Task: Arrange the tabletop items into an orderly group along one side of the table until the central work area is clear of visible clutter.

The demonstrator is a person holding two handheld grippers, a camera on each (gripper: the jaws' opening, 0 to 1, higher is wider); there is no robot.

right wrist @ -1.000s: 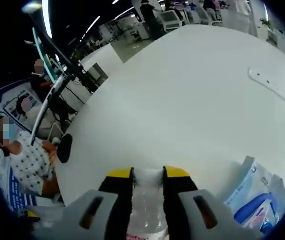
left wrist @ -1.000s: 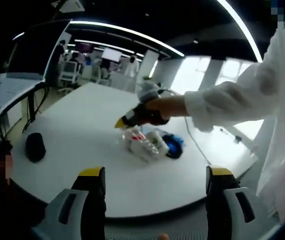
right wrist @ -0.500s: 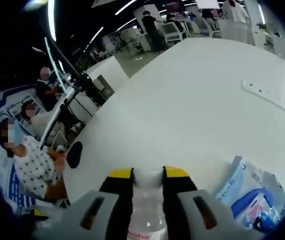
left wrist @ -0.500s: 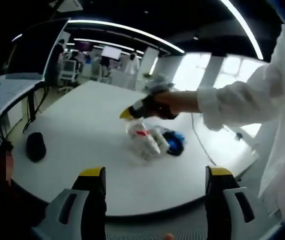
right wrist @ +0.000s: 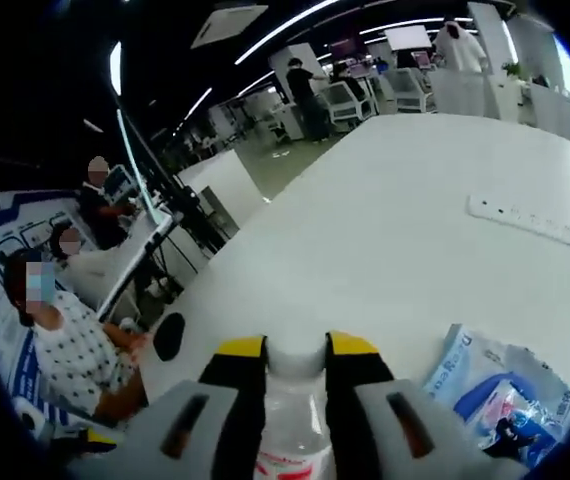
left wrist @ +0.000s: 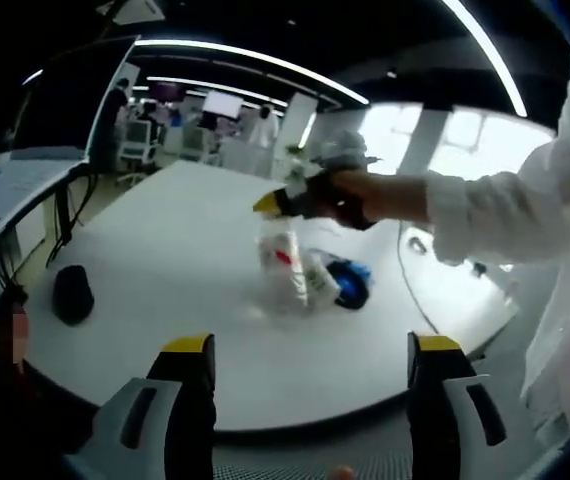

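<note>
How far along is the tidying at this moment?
Early. In hand: the right gripper grips a clear bottle, lifted above the white table. Left: a blue-and-white packet and a black object sit apart, ungrouped. The left gripper is open and idle.

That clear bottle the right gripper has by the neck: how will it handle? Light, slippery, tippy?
Probably light: the clear bottle hangs off the white table from the right gripper alone, gripped just under its cap. Likely to swing, since it hangs tilted in the left gripper view. Smooth plastic may be slippery. Whether it holds liquid, I cannot tell.
</note>
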